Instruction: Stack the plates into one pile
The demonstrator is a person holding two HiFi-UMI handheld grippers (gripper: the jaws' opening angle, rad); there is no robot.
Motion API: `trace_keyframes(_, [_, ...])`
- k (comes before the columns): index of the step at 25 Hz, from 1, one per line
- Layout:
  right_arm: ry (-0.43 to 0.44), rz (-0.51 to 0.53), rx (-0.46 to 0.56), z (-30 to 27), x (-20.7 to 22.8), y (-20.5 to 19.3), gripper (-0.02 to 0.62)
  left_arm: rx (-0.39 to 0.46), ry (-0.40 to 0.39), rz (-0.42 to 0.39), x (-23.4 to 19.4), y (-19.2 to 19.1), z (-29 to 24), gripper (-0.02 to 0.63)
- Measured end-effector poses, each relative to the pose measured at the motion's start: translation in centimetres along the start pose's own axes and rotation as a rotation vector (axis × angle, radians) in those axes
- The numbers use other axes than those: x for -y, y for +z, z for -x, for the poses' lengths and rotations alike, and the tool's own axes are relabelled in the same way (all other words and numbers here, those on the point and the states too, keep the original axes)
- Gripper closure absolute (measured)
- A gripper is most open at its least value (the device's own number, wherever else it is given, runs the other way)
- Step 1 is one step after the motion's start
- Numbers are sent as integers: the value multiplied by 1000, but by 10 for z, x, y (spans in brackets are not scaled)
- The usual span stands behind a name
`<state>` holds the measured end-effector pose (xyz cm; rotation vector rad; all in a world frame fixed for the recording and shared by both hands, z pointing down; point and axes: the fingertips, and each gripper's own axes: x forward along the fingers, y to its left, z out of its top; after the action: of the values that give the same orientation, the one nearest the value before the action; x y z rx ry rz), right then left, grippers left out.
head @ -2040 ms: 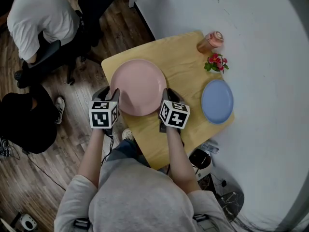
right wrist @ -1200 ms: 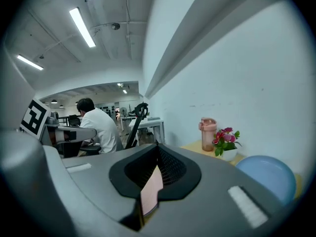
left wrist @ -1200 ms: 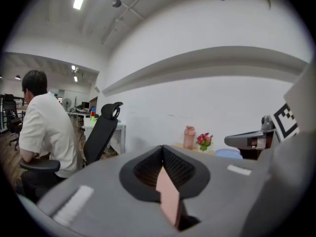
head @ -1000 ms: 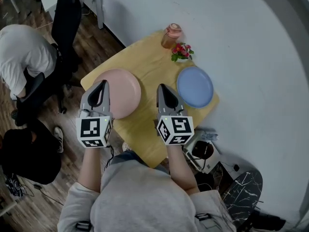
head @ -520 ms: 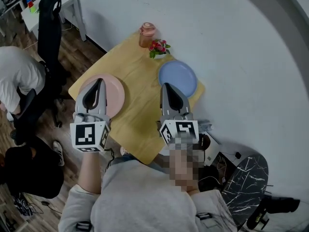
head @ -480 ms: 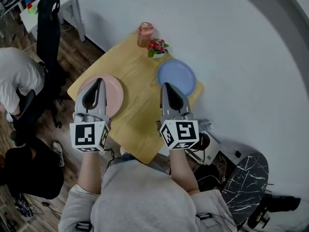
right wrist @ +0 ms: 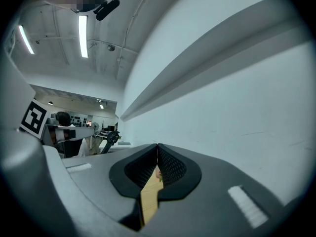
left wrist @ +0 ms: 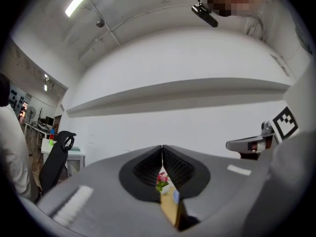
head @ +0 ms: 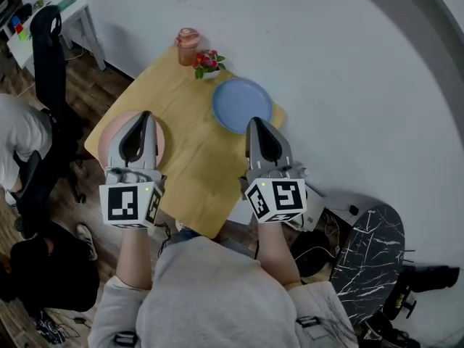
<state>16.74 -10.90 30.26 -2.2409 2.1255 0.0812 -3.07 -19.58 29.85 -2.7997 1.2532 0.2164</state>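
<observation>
Standing by white wall, yellow table with blue plate; wood floor.

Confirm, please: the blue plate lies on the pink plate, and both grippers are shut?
No. The head view shows the blue plate lying apart from the pink plate on the table. The left gripper and right gripper are shut.
</observation>
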Motion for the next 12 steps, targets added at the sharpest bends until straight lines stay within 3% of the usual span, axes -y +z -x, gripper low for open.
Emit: trace_keyframes(12, [-123, 38, 41, 16, 44, 19, 591, 17, -120, 23, 26, -3, -40, 546])
